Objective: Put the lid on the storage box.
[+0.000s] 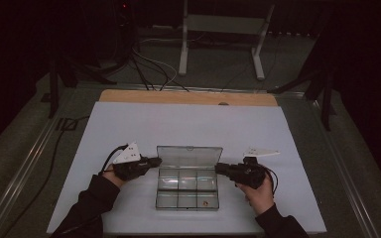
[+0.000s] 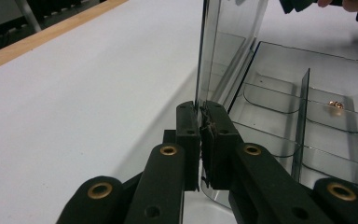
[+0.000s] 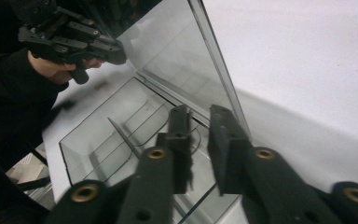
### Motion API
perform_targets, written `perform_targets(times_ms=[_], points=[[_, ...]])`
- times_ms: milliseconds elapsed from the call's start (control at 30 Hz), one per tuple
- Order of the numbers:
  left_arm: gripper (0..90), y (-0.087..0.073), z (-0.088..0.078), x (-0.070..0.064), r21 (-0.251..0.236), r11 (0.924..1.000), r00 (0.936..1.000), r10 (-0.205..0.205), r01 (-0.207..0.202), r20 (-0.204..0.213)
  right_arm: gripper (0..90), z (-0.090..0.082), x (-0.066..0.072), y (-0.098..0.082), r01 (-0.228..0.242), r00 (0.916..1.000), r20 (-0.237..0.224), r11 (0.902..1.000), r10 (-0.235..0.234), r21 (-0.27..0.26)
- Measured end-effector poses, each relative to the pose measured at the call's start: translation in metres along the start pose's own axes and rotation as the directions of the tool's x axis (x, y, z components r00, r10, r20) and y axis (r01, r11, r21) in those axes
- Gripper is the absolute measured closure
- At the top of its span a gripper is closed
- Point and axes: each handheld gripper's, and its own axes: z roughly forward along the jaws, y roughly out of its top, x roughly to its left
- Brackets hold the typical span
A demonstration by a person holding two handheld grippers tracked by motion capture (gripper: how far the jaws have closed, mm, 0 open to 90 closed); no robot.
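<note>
Table [image 1: 129, 129]: a big white top. It lies under both grippers.

Box [image 1: 187, 191]: a clear plastic box with little rooms inside. It sits between the two grippers, touching both.

Lid [image 1: 189, 155]: it stands up at the back of the box, open. Its left edge is in the left gripper. Its right edge is at the right gripper.

Left gripper [image 2: 200, 122]: clenched tight on the left edge of the lid, down near the box. The thin clear edge runs up from between its jaws.

Right gripper [image 3: 198, 122]: its jaws stand on each side of the right edge of the lid. A small gap shows between them in the blurry right gripper view, so I cannot tell if they pinch it yet.

Small thing [image 2: 335, 105]: a tiny gold-colored bit in one little room, far ahead of the left gripper, on its right.

Step now: I think both grippers are taking hold of the lid.

Next move: maybe tip the lid down to shut the box. Both hands should move together and slowly, so the box does not slide.
</note>
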Motion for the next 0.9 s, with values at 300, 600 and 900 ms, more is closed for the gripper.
perform_targets(times_ms=[300, 600, 900], points=[[88.2, 0.0003, -0.0017, -0.0041, 0.007, 0.9983, 0.9983, 0.057, -0.057, -0.013, 90.0, -0.0017, 0.0013, 0.0017, -0.005, 0.9999, -0.017, 1.0000, 0.005, -0.005], [87.7, -0.0012, -0.0026, -0.0069, 0.004, 0.9957, 0.9956, 0.092, -0.092, -0.017, 90.0, -0.0039, 0.0008, 0.0011, -0.019, 0.9993, -0.031, 0.9997, 0.019, -0.013], [85.2, -0.0029, -0.0042, -0.0087, -0.004, 0.9933, 0.9929, 0.116, -0.116, -0.027, 90.0, -0.0040, 0.0006, 0.0002, -0.022, 0.9992, -0.035, 0.9997, 0.022, -0.011]])
